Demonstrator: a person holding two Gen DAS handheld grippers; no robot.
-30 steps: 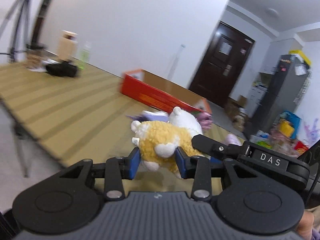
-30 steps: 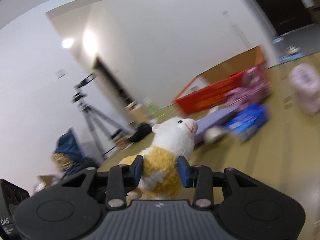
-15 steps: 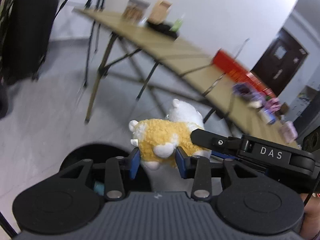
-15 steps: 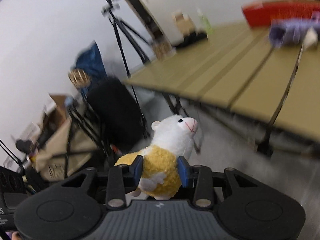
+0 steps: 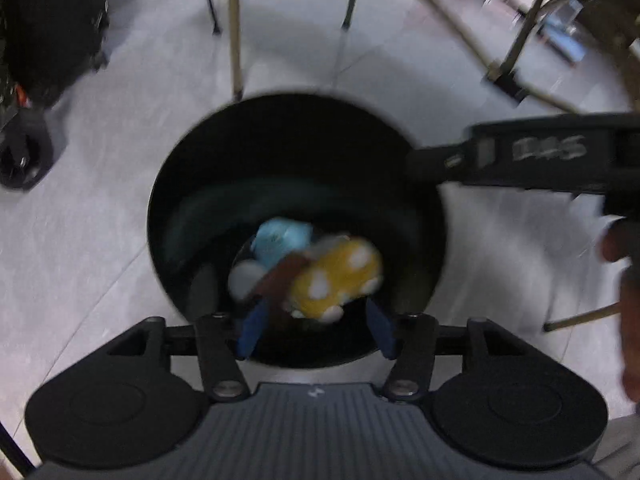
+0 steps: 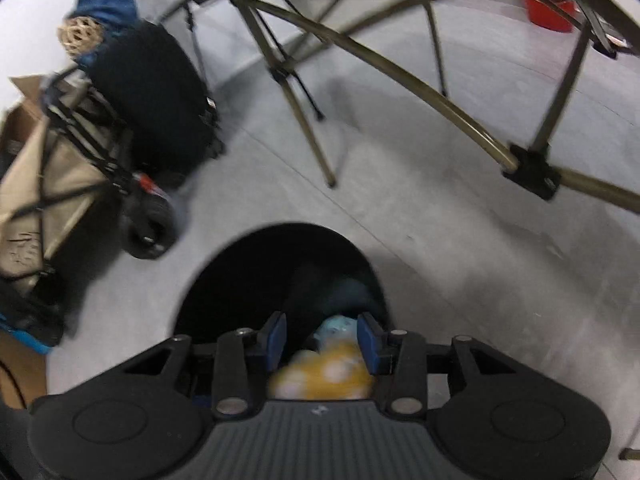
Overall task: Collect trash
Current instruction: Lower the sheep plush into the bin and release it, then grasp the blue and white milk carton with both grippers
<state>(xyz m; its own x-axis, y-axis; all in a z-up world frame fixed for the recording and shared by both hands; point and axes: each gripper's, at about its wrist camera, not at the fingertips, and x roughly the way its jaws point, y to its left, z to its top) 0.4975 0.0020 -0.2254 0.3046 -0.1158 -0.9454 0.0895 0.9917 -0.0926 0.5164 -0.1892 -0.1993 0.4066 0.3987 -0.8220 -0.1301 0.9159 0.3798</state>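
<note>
I am in a plain indoor room used for work or storage, not a fitted kitchen. Pale grey floor tiles (image 6: pixel 420 184) run under the folding metal legs (image 6: pixel 304 120) of my surface, a black bin (image 5: pixel 296 152) stands on them, and a wheeled canvas cart (image 6: pixel 44 184) is parked nearby.

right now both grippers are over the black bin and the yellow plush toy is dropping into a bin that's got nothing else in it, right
Not quite: the black bin is not empty. The left wrist view shows a light blue item already lying at the bottom, beside the yellow plush toy. The rest holds: the left gripper and right gripper are both over the bin.
</note>
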